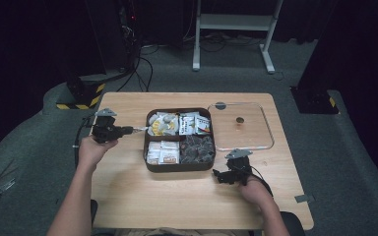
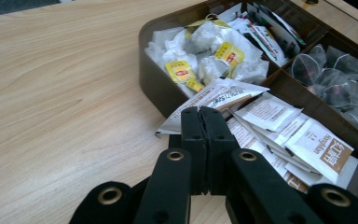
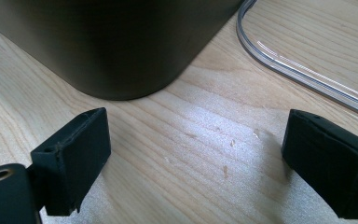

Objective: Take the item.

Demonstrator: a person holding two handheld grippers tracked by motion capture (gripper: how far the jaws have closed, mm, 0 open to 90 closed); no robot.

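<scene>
While pinching flat paper sachet (image 2: 214,100) | left gripper (image 2: 204,112) | brown compartmented box (image 2: 151,79)

Bright tabletop, dark surroundings, slight blur.

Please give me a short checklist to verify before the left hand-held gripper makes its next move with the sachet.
1. Left hand-held gripper shut on the white paper sachet: ok.
2. Sachet clear of the brown four-compartment box: not ok, it overhangs the box wall.
3. Only one sachet pinched: cannot tell.
4. Right hand-held gripper open, nothing between its jaws: ok.
5. Clear plastic lid set aside, right of the box: ok.
</scene>
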